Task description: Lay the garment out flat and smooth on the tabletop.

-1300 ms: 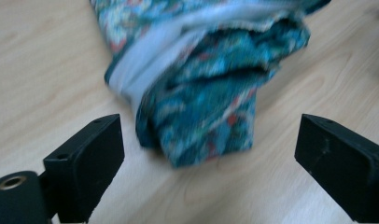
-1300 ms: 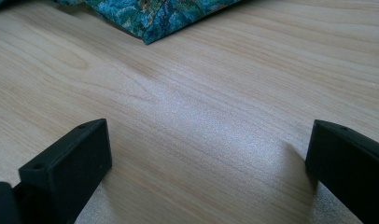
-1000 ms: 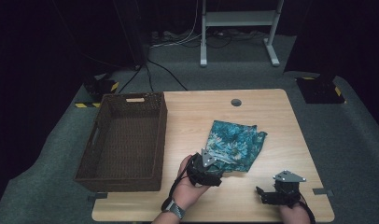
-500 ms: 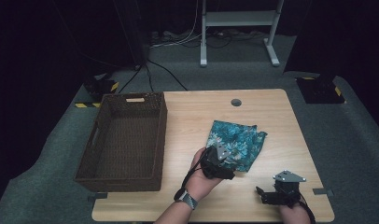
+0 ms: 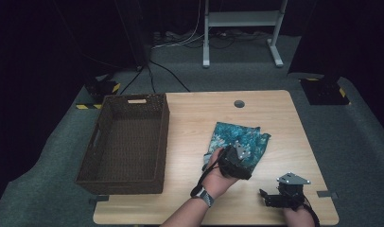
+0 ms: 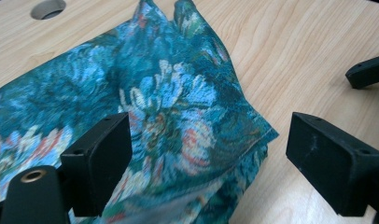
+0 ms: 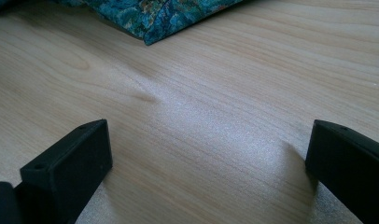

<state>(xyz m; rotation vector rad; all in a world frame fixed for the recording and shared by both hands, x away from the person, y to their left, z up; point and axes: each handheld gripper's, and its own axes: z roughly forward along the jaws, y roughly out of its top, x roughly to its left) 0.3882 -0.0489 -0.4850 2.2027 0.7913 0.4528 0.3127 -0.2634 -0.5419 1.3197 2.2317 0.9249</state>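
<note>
- The left gripper (image 5: pixel 242 152) sits over the near part of the cloth (image 5: pixel 242 139), held in the person's left hand (image 5: pixel 218 172), whose forearm comes in slanting from the bottom edge of the high view.
- In the left gripper view its fingers (image 6: pixel 96 161) stand wide apart, one over the patterned fabric and the other over bare wood just past the cloth's corner; they press on nothing.
- The cloth, teal with a flower print, lies folded and rumpled on the desk (image 5: pixel 190 118), right of the middle, with a loose corner (image 6: pixel 267 135) pointing between the fingers.
- The right gripper (image 5: pixel 268 198) rests low near the front right corner of the desk, well apart from the cloth, with the right hand (image 5: pixel 299 215) at the bottom edge of the high view.
- In the right gripper view its fingers (image 7: pixel 71 168) are also wide, with bare wood between them and a corner of the cloth farther ahead.
- A dark woven basket (image 5: pixel 102 146) stands on the left part of the desk, its right rim apart from the cloth, with a strip of open wood between them.
- Bare desk lies behind the cloth up to the round hole (image 5: pixel 239 103) and to the right as far as the desk's edge.
</note>
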